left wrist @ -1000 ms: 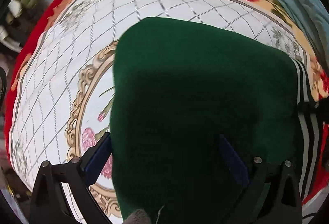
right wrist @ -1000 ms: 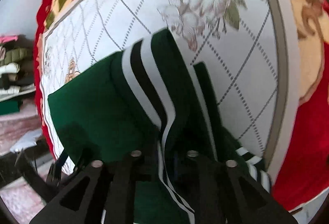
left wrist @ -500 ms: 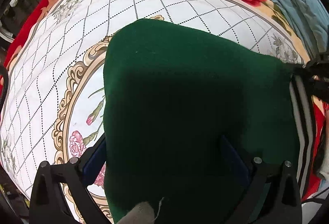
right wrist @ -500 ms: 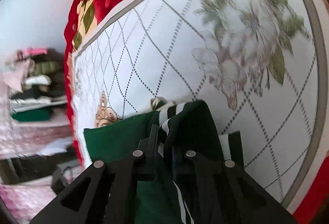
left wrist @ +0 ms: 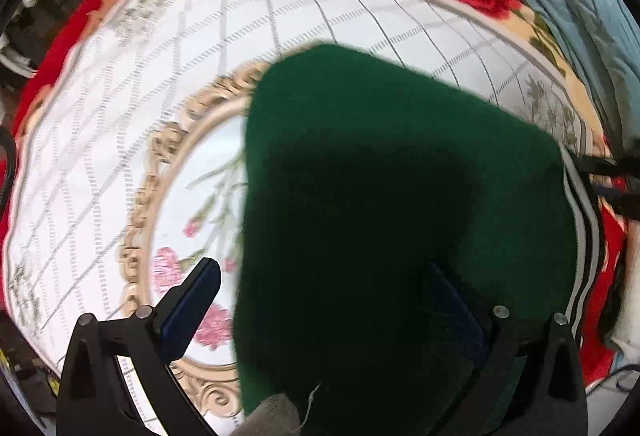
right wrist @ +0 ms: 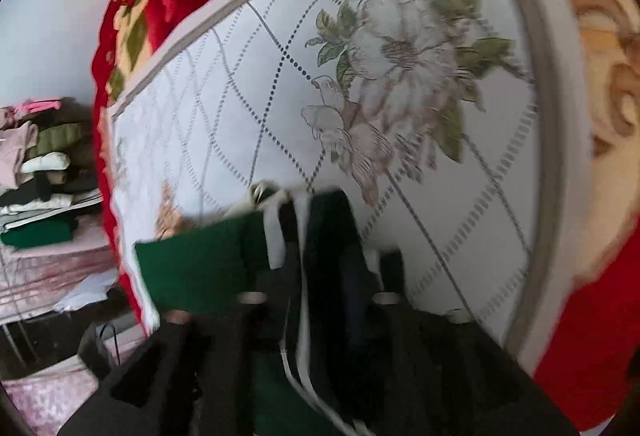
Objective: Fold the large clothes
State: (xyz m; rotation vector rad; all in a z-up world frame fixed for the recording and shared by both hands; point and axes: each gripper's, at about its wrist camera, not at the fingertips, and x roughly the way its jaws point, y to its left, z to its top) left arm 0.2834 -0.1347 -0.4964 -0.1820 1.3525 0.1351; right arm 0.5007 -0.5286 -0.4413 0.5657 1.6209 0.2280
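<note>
We see a dark green fleece garment with black-and-white striped trim lying on a bed covered by a white quilted blanket with red rose borders, its body spread over the gold-framed flower medallion at the blanket's middle. Our left hand-held gripper stands wide apart over the garment's near edge, one blue-padded finger over the blanket, the other over the green cloth, pinching nothing. Our right hand-held gripper is closed on the garment's striped edge, the cloth bunched between its fingers, though that view is blurred. A stack of folded clothes sits beyond the bed's edge.
</note>
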